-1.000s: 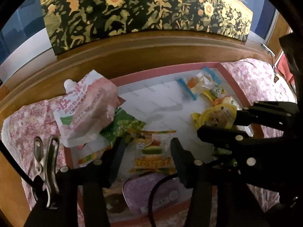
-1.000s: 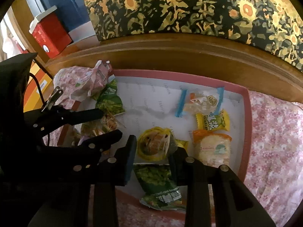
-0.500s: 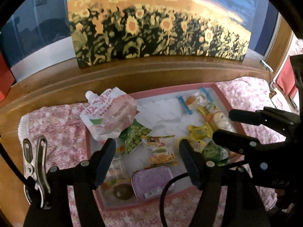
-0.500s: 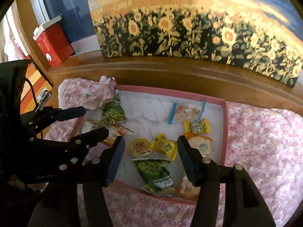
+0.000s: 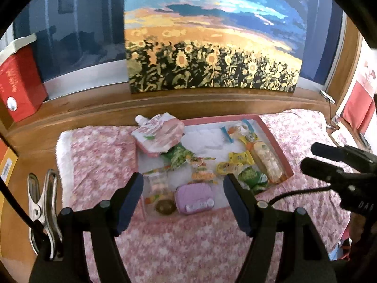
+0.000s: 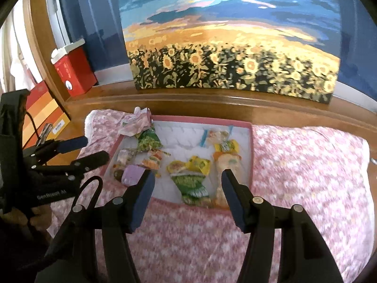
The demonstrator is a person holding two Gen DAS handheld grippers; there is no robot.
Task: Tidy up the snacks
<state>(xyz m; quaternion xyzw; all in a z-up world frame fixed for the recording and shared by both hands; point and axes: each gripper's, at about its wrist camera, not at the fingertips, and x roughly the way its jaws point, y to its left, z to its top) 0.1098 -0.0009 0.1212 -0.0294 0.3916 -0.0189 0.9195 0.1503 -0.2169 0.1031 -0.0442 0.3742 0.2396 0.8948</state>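
Observation:
A pink-rimmed tray (image 5: 212, 119) (image 6: 200, 118) with a white floor lies on a floral cloth and holds several snack packets. A pink spout pouch (image 5: 160, 136) (image 6: 135, 122) leans over its left rim. A purple tin (image 5: 194, 199) (image 6: 132, 174) sits at the near left, with a green packet (image 5: 251, 179) (image 6: 190, 184) and a yellow packet (image 5: 239, 158) (image 6: 200, 162) in the middle. A long orange-and-white packet (image 5: 266, 158) (image 6: 227, 162) lies along the right side. My left gripper (image 5: 182, 184) (image 6: 96, 148) and right gripper (image 6: 187, 176) (image 5: 308, 155) hover above the tray's near edge, both open and holding nothing.
The pink floral cloth (image 5: 188, 247) covers the surface around the tray. A wooden ledge behind it carries a sunflower painting (image 5: 212, 70) and a red box (image 5: 18, 82) (image 6: 75, 70). A metal clip (image 5: 42, 202) hangs on my left gripper's side.
Both grippers have drawn back and up from the tray and their jaws have widened. The round yellow packet that was between the right fingers now lies on the tray.

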